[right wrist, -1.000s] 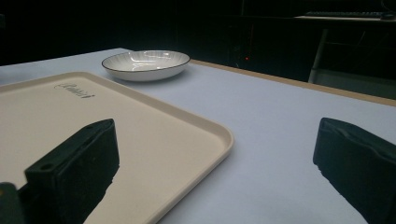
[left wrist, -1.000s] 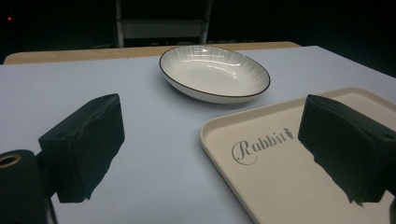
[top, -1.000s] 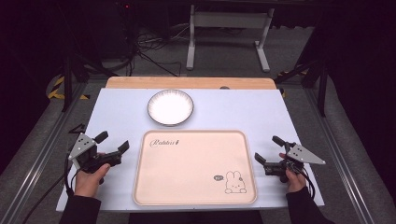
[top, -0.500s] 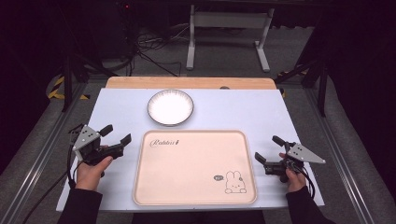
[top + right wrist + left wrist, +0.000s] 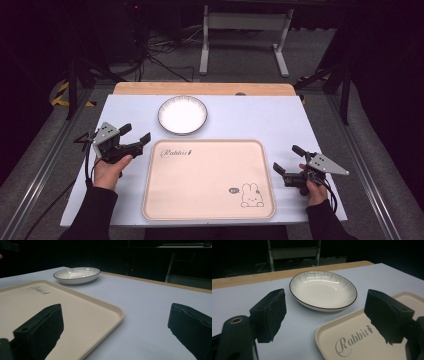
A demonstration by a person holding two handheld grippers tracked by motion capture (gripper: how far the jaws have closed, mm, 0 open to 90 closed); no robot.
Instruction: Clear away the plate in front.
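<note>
The left gripper (image 5: 135, 136) has its jaws spread wide and empty, aimed at the plate (image 5: 182, 115). In the left gripper view the plate (image 5: 323, 290) sits framed between the two black pads (image 5: 270, 312), not yet touched. It rests on the pale blue table (image 5: 250, 117), near the far edge and just beyond the top-left corner of the tray (image 5: 210, 182). The right gripper (image 5: 287, 160) is also open and empty, idle beside the tray's right rim, well apart from the plate.

Hazards, as judged from here:
- The plate's rim is shallow and glossy. A grip taken too low could push it toward the wooden strip (image 5: 200, 88) instead of catching it.
- The lower-right pad passes over the tray corner (image 5: 329, 332); a low approach could snag and shift the tray.
- A one-sided grip may let the plate tilt and slip.

Compared with half a second ago, the left gripper has advanced toward the plate and turned to face it. The right gripper, plate and tray are unchanged.
</note>
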